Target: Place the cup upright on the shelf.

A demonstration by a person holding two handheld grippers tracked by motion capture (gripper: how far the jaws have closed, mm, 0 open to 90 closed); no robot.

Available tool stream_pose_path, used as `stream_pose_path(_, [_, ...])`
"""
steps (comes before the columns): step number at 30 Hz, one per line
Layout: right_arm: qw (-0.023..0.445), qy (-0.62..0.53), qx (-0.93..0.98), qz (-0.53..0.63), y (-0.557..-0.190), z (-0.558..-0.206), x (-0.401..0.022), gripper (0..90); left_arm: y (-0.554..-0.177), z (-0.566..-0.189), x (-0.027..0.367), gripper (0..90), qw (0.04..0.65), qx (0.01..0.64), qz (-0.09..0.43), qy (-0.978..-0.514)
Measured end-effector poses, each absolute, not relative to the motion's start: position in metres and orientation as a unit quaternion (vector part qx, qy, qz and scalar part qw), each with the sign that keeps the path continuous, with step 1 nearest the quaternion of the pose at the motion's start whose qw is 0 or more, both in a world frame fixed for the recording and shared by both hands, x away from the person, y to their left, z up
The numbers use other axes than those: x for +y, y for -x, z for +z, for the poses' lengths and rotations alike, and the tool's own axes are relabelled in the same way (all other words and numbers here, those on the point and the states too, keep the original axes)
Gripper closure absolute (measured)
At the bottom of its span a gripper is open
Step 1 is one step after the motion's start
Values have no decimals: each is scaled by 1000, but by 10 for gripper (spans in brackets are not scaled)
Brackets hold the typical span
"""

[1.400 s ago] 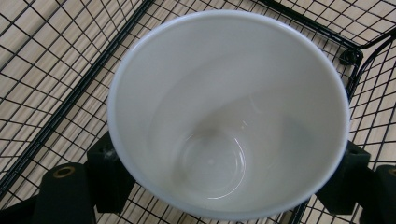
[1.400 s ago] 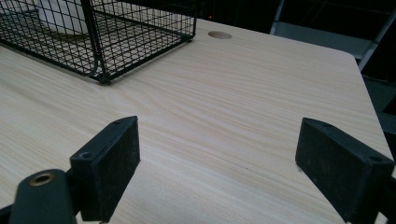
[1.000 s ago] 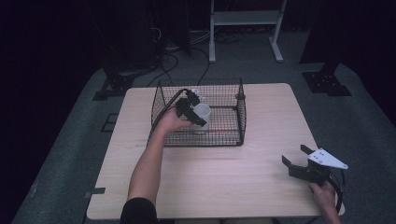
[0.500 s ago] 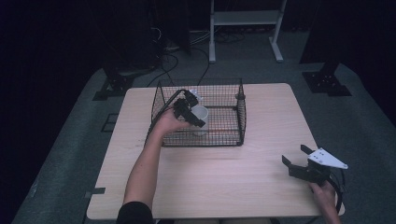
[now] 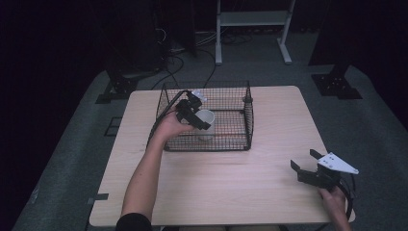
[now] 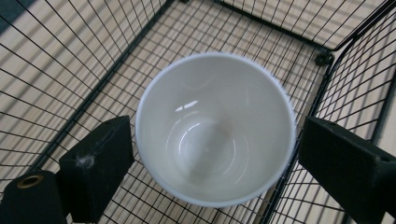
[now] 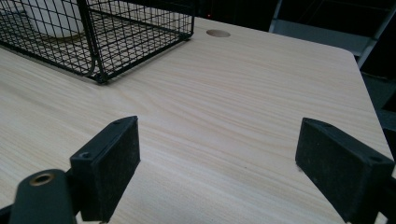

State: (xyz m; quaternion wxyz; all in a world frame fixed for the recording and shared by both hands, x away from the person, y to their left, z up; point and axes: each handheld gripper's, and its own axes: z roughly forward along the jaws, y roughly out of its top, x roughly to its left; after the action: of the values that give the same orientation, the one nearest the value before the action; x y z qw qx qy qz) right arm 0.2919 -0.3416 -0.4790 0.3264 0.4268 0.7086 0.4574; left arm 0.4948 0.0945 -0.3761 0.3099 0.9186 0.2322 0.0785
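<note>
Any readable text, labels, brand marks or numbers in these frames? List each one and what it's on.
None: no readable text, label, brand or number.
White cup: plain inside, no print or mark.
Wire basket: bare black mesh, no tag.
Table: plain wood grain with a round hole, no sticker.
Left gripper and right gripper: black pads, no lettering.

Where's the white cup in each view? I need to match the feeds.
High view: cup in the basket's left half, by the left gripper.
Left gripper view: cup centre, between the open jaws, mouth up.
Right gripper view: cup top left, behind mesh.
Shared landmark: the basket.
</note>
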Motion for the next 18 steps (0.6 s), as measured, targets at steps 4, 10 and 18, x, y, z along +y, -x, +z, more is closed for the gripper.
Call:
stream_pose_path(4, [327, -427, 709, 457, -292, -479, -342, 131, -489, -368, 96, 95, 315, 225, 84, -918])
stream_pose_path(10, [326, -428, 708, 458, -292, -479, -342, 131, -480, -358, 98, 90, 320, 218, 103, -916])
stream_pose_path(18, [326, -428, 708, 457, -292, -479, -342, 131, -468, -348, 101, 79, 330, 211, 118, -912])
